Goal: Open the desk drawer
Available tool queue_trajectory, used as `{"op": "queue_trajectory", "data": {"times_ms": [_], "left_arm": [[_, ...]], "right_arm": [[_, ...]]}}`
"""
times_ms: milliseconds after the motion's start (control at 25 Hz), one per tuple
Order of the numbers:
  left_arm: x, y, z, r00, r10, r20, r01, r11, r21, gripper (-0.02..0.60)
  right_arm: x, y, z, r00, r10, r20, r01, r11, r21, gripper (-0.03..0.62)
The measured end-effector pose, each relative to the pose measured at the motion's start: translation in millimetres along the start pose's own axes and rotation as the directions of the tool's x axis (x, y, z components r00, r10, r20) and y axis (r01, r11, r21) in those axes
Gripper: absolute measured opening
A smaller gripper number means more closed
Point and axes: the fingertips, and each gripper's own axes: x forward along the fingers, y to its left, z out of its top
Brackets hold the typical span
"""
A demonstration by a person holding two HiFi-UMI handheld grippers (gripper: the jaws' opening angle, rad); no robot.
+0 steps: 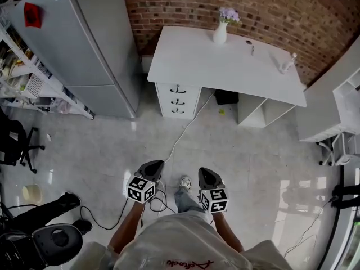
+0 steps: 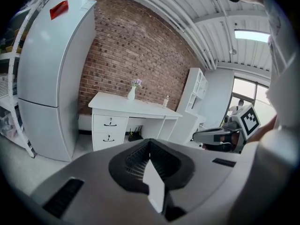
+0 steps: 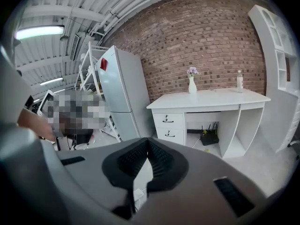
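Note:
The white desk (image 1: 225,66) stands against the brick wall, well ahead of me. Its stack of three drawers (image 1: 178,100) with black handles sits under the left end, all shut. Both grippers hang over the floor, far short of the desk. My left gripper (image 1: 153,166) and right gripper (image 1: 206,174) point toward it, side by side, jaws together and empty. The left gripper (image 2: 150,143) view shows the desk (image 2: 140,108) and drawers (image 2: 110,122) ahead. In the right gripper (image 3: 148,142) view, the desk (image 3: 211,99) and drawers (image 3: 168,120) show too.
A grey fridge (image 1: 84,44) stands left of the desk, with a cluttered shelf rack (image 1: 22,72) beyond it. A vase (image 1: 220,31) and a bottle (image 1: 288,62) stand on the desk. A white cable (image 1: 180,136) crosses the floor. A white shelf unit (image 1: 337,106) stands right.

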Motion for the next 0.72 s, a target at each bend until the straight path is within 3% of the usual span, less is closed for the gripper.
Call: {"op": "queue_trajectory", "data": {"times_ms": [360,720], "left_arm": [[58.6,10.7,44.9,0.999,0.03,-0.018,-0.031,0.999,-0.038,0.012],[58.0,29.5,47.4,0.996,0.086,-0.036,-0.087,0.995,-0.041,0.012]], "right_arm": [[43.3,-46.8,55.6,0.998,0.062,0.004,-0.062,0.998,-0.008,0.017],[63.2,-53.8,51.3,0.996,0.083,-0.032,-0.083,0.996,0.016,0.017]]}}
